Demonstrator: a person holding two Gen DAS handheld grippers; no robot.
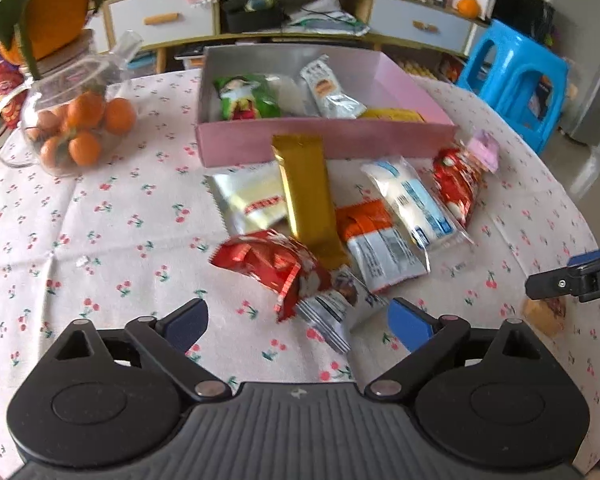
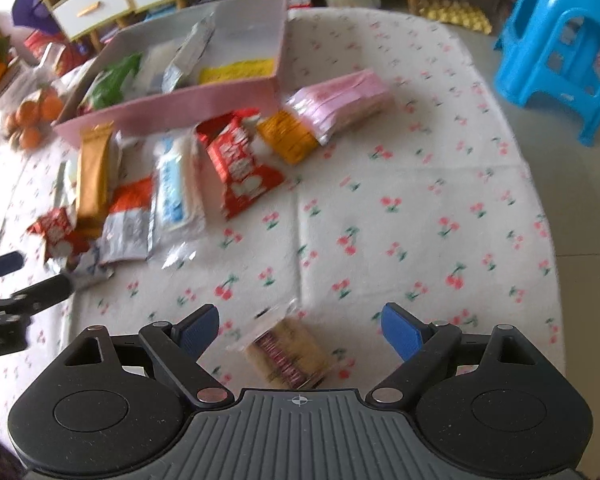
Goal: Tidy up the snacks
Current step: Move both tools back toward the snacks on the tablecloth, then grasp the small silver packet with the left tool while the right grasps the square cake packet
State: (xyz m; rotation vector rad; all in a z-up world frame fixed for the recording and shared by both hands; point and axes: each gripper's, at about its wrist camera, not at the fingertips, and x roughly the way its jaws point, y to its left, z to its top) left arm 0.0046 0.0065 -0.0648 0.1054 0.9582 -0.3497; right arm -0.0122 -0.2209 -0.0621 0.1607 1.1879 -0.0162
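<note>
Bare tablecloth (image 2: 400,184) right of the snack pile (image 1: 340,216); pink box (image 1: 324,142) walling its far side.

Blurred beyond reading on every snack wrapper (image 2: 240,168), cut off at the right edge past the right gripper's finger (image 1: 580,280), half hidden behind the pink box (image 1: 324,140) wall.

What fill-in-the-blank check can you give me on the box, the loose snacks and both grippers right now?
1. The gold bar leans against the ____ box.
2. The glass jar holds ____.
3. The cracker pack lies between the fingers of the ____ gripper.
4. The left gripper is ____, fingers either side of a silver packet.

Missing words: pink; oranges; right; open
</note>
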